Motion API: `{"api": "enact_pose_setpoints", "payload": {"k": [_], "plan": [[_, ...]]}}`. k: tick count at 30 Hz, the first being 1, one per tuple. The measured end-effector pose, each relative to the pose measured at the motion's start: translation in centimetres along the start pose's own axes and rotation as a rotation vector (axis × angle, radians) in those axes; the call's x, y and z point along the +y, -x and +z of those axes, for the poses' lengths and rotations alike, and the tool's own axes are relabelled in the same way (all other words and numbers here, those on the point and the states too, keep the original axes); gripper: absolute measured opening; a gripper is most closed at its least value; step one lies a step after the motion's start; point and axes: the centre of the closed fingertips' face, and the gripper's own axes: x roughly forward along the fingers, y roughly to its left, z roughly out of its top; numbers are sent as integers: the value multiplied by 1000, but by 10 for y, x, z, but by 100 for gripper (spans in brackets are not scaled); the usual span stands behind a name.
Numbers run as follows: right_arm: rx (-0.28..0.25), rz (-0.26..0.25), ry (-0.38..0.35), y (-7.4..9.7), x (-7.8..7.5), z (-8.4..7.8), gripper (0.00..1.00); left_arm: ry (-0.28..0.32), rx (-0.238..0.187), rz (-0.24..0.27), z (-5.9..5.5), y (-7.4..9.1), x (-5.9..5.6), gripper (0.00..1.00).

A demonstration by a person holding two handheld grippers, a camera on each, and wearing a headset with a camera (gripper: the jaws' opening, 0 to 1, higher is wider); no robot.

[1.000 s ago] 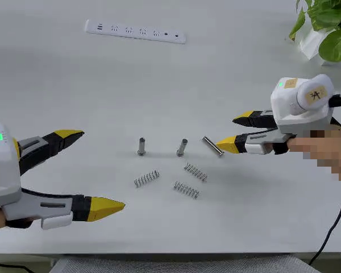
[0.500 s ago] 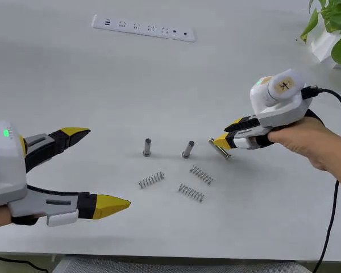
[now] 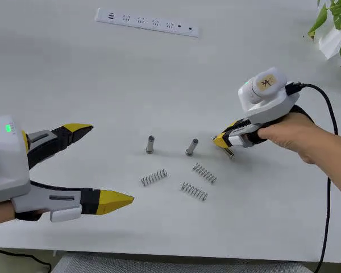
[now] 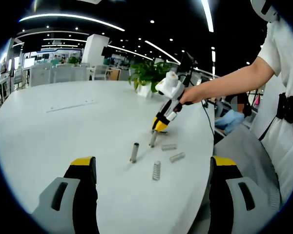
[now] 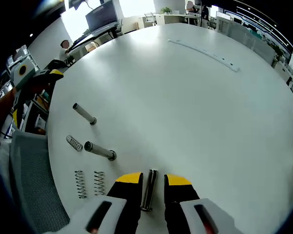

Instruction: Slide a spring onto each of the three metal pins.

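Two metal pins (image 3: 150,144) (image 3: 191,147) stand upright in the middle of the white table (image 3: 74,74). A third pin (image 5: 148,187) lies flat between the jaws of my right gripper (image 3: 223,141), which is shut on it at table level. Three springs (image 3: 154,177) (image 3: 204,173) (image 3: 193,191) lie loose just in front of the upright pins. My left gripper (image 3: 105,164) hovers at the near left, open wide and holding nothing, its jaws pointing toward the pins (image 4: 134,152) and springs (image 4: 156,170).
A white power strip (image 3: 146,23) lies at the far side of the table. A potted plant (image 3: 336,28) stands at the far right corner. A black cable (image 3: 329,170) trails from the right gripper over the table's right side.
The right gripper has come down and left onto the lying pin, and its jaws have narrowed from open to shut around it. The left gripper has stayed open in place.
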Motion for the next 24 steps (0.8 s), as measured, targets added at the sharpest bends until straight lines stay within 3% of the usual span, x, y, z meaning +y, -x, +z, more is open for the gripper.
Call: {"api": "enact_pose_setpoints", "payload": {"k": [24], "plan": [[51,7,28,-5,4,0,6,8,0,-8,-2,-1,2,95]]}}
